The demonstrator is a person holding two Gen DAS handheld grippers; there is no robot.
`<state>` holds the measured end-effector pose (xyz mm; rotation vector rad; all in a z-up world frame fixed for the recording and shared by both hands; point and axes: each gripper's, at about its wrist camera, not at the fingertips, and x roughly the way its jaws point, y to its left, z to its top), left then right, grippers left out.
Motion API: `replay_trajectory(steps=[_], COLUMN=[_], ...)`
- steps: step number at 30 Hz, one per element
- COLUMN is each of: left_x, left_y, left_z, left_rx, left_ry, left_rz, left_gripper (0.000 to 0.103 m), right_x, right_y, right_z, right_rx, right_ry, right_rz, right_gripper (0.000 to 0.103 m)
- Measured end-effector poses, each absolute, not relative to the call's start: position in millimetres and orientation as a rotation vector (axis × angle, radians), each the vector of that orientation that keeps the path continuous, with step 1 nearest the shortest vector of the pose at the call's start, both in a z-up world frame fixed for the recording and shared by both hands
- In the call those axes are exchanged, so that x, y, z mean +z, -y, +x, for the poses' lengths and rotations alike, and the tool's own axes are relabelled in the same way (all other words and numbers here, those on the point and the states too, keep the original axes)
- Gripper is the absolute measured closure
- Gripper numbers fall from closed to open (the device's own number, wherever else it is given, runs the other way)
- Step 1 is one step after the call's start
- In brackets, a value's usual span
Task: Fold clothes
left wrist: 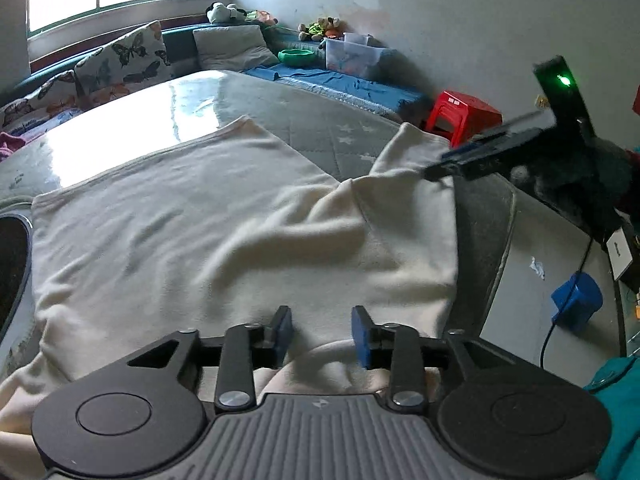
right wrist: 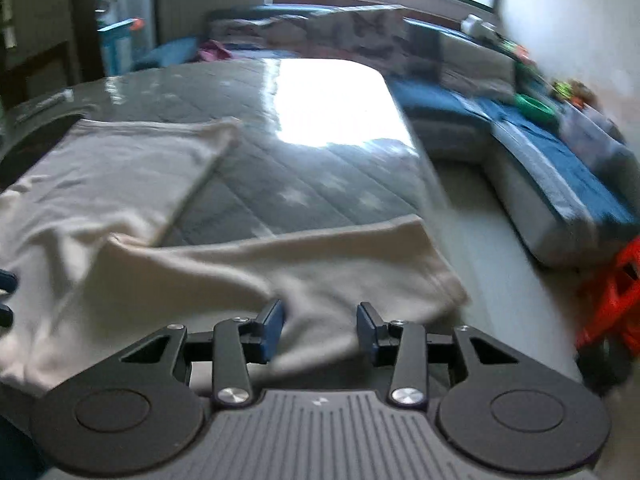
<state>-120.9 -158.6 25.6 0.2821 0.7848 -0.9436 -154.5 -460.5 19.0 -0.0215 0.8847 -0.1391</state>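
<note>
On mattress: cream shirt spread mostly flat, wrinkled through the middle, one sleeve lying out toward the right edge. Quilted grey cover, plastic-wrapped, strong window glare on far half.

Left gripper: jaws apart, nothing between them, low over near edge of shirt. Blue pads clear of fabric as far as visible.

Right gripper: jaws apart too, hovering over the sleeve, not pinching it. Same gripper seen from left wrist view at right, tips at the sleeve's edge; contact not resolvable, motion blur. Green LED lit on its body.

Background: red stool beside mattress, blue-covered bench along wall, clear bin, green bowl, butterfly pillows under window. Blue adapter with cable on floor at right.
</note>
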Motion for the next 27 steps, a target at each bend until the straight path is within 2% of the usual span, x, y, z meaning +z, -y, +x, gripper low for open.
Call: replay_trajectory(steps=[4, 9, 19, 27], left_x=[25, 34, 23, 20], left_y=[166, 184, 228, 226], left_z=[-121, -126, -130, -128], left_rx=[-0.956, -1.001, -1.126, -1.137], left_ry=[-0.775, -0.749, -0.766, -0.769], left_rz=[0.299, 0.295, 0.292, 0.255], left_gripper=[0.055, 0.056, 0.054, 0.052], right_x=[22, 41, 57, 29], right_y=[466, 452, 402, 380], right_z=[-164, -157, -59, 5], right_rx=[-0.208, -0.100, 0.193, 0.239], right_ry=[-0.911, -0.855, -0.822, -0.860], right_rz=[-0.037, -0.018, -0.075, -0.170], right_gripper=[0.062, 0.063, 0.063, 0.062])
